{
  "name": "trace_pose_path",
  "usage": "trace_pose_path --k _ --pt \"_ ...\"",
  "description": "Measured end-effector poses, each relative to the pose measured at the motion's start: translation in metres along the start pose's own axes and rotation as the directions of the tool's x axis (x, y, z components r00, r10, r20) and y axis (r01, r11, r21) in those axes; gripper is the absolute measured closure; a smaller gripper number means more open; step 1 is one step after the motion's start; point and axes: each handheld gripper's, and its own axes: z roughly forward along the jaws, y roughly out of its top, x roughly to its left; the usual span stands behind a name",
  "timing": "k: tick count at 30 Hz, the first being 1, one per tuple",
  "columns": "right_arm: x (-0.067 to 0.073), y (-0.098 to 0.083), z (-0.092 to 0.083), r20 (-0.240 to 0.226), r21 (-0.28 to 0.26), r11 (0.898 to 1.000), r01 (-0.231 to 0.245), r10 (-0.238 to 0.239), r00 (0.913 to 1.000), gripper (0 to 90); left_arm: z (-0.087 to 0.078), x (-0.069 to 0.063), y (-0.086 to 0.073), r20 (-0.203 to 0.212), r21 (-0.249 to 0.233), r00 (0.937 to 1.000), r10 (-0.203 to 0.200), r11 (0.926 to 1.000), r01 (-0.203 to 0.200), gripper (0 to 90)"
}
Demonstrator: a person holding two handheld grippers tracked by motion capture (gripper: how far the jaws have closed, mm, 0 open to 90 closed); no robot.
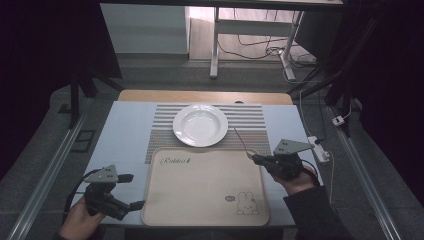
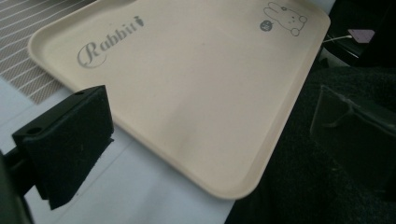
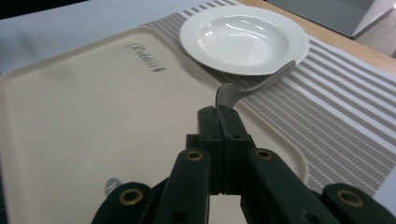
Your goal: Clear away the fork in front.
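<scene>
High view: plate (image 1: pixel 200 125) beyond tray (image 1: pixel 205 187)

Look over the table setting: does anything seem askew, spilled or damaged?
Nothing is spilled or broken. The white plate sits level on the striped placemat, and the beige tray lies square and bare. The one odd thing: the right tongs hold a spoon by its bowl, handle outward.

Grey carpet floor (image 1: pixel 165 75) all around, dim at left and right. Beyond the wooden table edge (image 1: pixel 205 96), a white desk frame (image 1: pixel 216 45) with black cables (image 1: pixel 250 50) on lighter floor. At far left, a pale panel (image 1: pixel 142 30). At right, a white power strip (image 1: pixel 320 148). Along both sides, metal rails (image 1: pixel 45 175).
</scene>
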Motion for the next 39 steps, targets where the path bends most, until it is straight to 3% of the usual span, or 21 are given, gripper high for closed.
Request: trace_pose_path --k 9,14,19,23,28,31,37,38,39 --pt "0.020 -0.005 -0.007 -0.127 -0.019 1.000 -0.012 0.009 0.9919 90.0 0.027 0.005 0.034 0.071 0.035 0.9938 0.085 0.9955 -0.088 0.0" --pt "0.037 -0.005 -0.003 -0.207 -0.027 1.000 -0.003 -0.003 0.9784 90.0 0.044 0.002 0.054 0.117 0.083 0.9831 0.141 0.9851 -0.151 0.0" --pt "0.050 -0.002 0.003 -0.267 -0.035 0.999 0.008 -0.017 0.9636 90.0 0.055 0.000 0.069 0.131 0.088 0.9733 0.188 0.9757 -0.200 0.0" --pt "0.061 -0.001 0.009 -0.324 -0.031 0.999 0.022 -0.031 0.9456 90.0 0.061 0.001 0.079 0.163 0.073 0.9647 0.207 0.9725 -0.221 0.0" --pt "0.073 0.002 0.016 -0.390 -0.036 0.999 0.026 -0.038 0.9201 90.0 0.073 0.002 0.091 0.206 0.092 0.9324 0.297 0.9428 -0.320 0.0" --pt "0.080 0.005 0.019 -0.426 -0.044 0.999 0.030 -0.046 0.9035 90.0 0.083 -0.001 0.097 0.225 0.111 0.9093 0.350 0.9181 -0.381 0.0" --pt "0.088 0.008 0.024 -0.468 -0.036 0.997 0.064 -0.073 0.8806 90.0 0.101 -0.008 0.110 0.287 0.135 0.8447 0.452 0.8541 -0.502 0.0" --pt "0.089 0.008 0.024 -0.477 -0.034 0.997 0.065 -0.074 0.8760 90.0 0.105 -0.010 0.112 0.305 0.139 0.8294 0.468 0.8397 -0.525 0.3" --pt "0.089 0.008 0.025 -0.484 -0.033 0.997 0.074 -0.081 0.8715 90.0 0.107 -0.012 0.112 0.317 0.139 0.8181 0.480 0.8298 -0.541 1.2"
